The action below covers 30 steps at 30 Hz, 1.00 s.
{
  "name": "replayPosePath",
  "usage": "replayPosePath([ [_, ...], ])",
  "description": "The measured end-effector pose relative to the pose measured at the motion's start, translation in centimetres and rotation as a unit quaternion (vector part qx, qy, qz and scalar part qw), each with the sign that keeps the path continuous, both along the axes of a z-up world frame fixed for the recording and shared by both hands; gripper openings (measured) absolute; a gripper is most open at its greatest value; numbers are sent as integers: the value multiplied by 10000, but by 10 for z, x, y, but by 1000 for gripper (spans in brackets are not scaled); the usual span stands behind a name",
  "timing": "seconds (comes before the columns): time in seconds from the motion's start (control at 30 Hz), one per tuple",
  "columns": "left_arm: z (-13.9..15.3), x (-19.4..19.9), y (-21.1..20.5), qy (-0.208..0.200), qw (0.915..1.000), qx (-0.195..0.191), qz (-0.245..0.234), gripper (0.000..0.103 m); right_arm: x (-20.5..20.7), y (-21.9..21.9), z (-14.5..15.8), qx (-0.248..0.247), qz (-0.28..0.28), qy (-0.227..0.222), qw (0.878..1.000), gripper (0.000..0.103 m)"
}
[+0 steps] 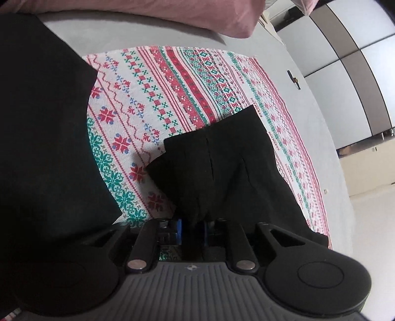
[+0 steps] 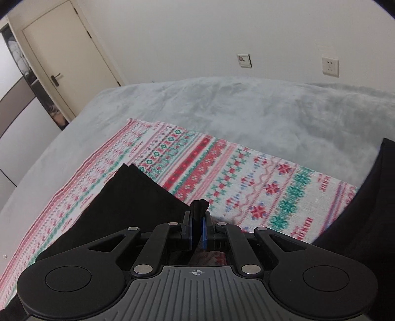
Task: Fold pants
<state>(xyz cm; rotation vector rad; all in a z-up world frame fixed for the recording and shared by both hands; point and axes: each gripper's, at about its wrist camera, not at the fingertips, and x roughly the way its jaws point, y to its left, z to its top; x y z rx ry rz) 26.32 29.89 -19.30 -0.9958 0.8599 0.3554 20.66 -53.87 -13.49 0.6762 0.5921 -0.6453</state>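
The black pants (image 1: 217,168) are lifted over a patterned red, green and white cloth (image 1: 153,98) on a grey bed. My left gripper (image 1: 193,224) is shut on a bunched fold of the pants, which drapes over its blue pads and hides them partly. Another dark part of the pants (image 1: 44,148) fills the left side of that view. In the right wrist view, my right gripper (image 2: 197,229) is shut on a pinched edge of the pants (image 2: 133,197), with a tuft of black fabric sticking up between the blue pads (image 2: 204,229). The cloth (image 2: 246,182) lies beneath.
The grey bed cover (image 2: 246,111) stretches behind the cloth. A pink pillow or blanket (image 1: 172,17) lies at the bed's far side. A small dark object (image 1: 293,79) lies on the bed. A door (image 2: 66,56), wall sockets (image 2: 330,65) and wardrobe panels (image 1: 358,61) stand beyond.
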Motion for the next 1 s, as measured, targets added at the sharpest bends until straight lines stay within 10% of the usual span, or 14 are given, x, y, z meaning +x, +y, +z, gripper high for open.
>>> replayPosePath([
  [0.2, 1, -7, 6, -21, 9993, -301, 230, 41, 5, -1, -15, -67, -110, 128, 9998, 7],
  [0.33, 1, 0, -2, 107, 9999, 97, 86, 41, -7, 15, 31, -355, -180, -702, 9967, 7],
  [0.43, 2, 0, -3, 142, 9996, 88, 208, 41, 3, 37, 41, -1119, -54, -143, 9936, 7],
  [0.73, 2, -1, -4, 185, 9996, 83, 189, 45, 9, 37, 23, -1237, -219, 887, 9881, 7],
  [0.9, 2, -3, 5, 184, 9995, -241, 107, 73, 10, 17, -16, -622, -253, 1300, 9892, 9],
  [1.0, 23, -5, 2, 478, 9984, 268, 163, 90, 8, 19, -1, -670, -326, 1464, 9864, 41],
])
